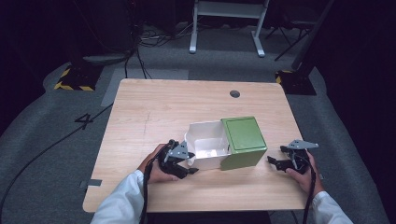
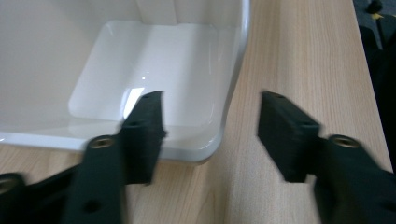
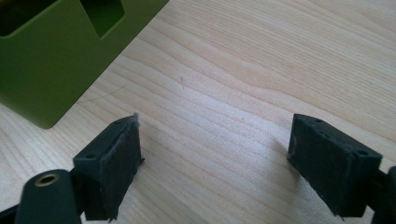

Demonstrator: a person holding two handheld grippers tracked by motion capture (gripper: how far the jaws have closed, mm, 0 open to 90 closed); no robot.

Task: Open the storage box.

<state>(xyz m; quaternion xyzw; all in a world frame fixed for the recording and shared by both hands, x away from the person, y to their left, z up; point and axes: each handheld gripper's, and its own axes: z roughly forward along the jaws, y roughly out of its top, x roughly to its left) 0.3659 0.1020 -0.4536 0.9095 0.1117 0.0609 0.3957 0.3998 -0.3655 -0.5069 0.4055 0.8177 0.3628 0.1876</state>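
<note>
A green box [image 1: 243, 135] stands at the table's middle right, with a white drawer [image 1: 208, 140] pulled out of its left side. My left gripper [image 1: 193, 163] rests at the drawer's near left corner. In the left gripper view the jaws of my left gripper [image 2: 210, 121] stand apart around the rounded corner of the drawer [image 2: 154, 60]; one pad is over the rim, the other over the table, and neither presses on it. The drawer looks empty inside. My right gripper [image 1: 275, 155] lies right of the box, and its jaws [image 3: 215, 144] are open over bare wood near the green box [image 3: 56, 60].
The wooden table [image 1: 163, 107] has a round cable hole [image 1: 235, 94] near its far edge. Behind it on the grey floor are a white frame [image 1: 224, 18], cables, and two stand bases with yellow-black tape [image 1: 74, 79].
</note>
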